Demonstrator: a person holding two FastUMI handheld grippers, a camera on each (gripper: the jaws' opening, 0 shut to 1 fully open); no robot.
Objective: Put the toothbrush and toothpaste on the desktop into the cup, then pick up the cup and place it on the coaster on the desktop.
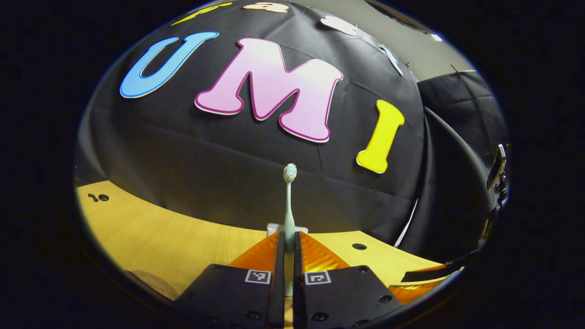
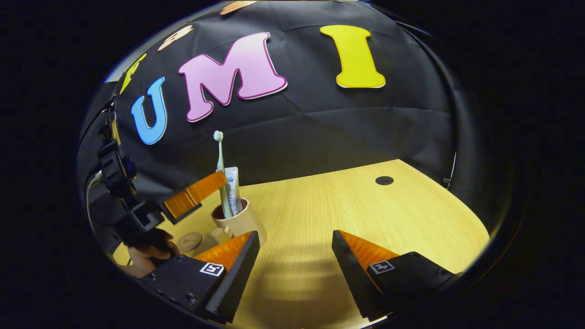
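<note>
The left tool [image 1: 288, 249] grips the toothbrush [image 1: 289, 201] upright above the cup [image 2: 237, 219]; lower it beside the toothpaste [image 2: 233, 192], then release. The right tool [image 2: 295, 256] is wide.

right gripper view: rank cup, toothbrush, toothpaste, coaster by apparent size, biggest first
1. Cup, widest and bulkiest.
2. Toothbrush, longest but thin; its foot is hidden in the cup.
3. Toothpaste, only the part above the rim shows, so 2 versus 3 is unsure.
4. Coaster, smallest, lying flat at an angle.
</note>
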